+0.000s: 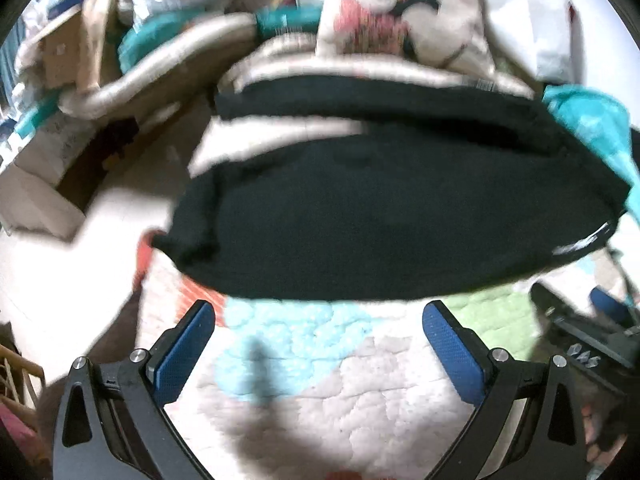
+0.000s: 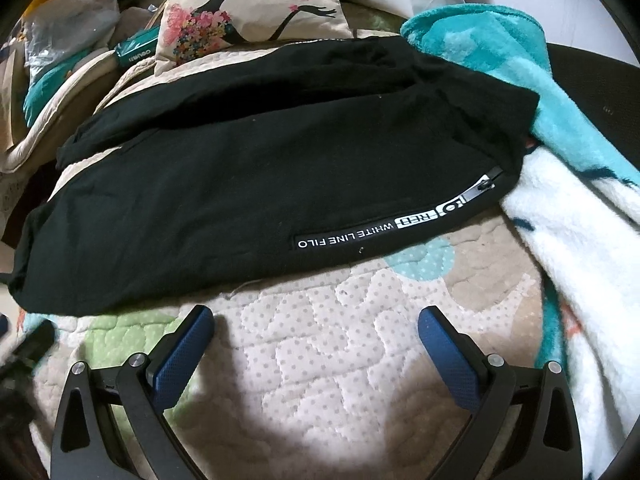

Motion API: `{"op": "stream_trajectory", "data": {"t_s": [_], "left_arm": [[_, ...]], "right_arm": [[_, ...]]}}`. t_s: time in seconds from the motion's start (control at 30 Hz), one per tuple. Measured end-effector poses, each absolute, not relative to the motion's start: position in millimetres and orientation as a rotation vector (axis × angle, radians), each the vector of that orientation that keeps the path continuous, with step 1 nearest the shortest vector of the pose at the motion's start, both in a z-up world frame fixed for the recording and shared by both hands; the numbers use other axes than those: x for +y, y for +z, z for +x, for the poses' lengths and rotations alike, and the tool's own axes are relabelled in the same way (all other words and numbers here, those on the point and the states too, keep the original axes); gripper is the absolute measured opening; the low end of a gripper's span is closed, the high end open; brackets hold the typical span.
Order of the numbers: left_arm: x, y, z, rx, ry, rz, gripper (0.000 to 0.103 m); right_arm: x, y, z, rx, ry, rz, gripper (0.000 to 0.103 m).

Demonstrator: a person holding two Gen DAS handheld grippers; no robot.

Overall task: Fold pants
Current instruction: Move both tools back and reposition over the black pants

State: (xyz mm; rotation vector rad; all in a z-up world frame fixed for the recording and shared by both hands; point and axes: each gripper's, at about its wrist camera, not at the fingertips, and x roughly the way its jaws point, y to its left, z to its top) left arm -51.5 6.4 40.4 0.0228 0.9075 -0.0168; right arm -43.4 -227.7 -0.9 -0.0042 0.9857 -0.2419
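On the quilted bed [image 2: 340, 344], black pants [image 2: 260, 184] lie flat, folded lengthwise, zip pocket nearest; I hold left gripper [image 1: 318, 334] and right gripper [image 2: 316, 330] fingers spread, empty, short of the near edge, likely for the next fold.

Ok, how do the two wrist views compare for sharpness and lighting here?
Left wrist view: motion-blurred, the black pants and pillow smeared, the floor at left blown out white, a dark shadow across the quilt. Right wrist view: sharp, the white lettering on the pants readable, a shadow on the quilt between the open tool's fingers. Both show fisheye bending and dark corners.
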Motion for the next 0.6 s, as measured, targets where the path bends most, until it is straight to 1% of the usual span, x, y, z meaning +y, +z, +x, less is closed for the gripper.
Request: {"op": "stream_trajectory", "data": {"t_s": [0.17,0.37,0.6], "left_arm": [[6.7,102.9,-85.5,0.716,0.033,0.065,0.103],[-9.3,169.0,-119.2,0.571,0.041,0.160,0.103],[-23.9,210.9,-141.8,0.498,-0.003,0.172,0.103]], "right_arm": [[-223.8,33.7,-58.7,0.863,-0.211,0.007,0.103],[-211.4,77.8,-77.9,0.668,-0.153,-0.035,0.103],[-198.4,106.0,-99.7,0.544,-0.096,-0.065,0.103]]}}
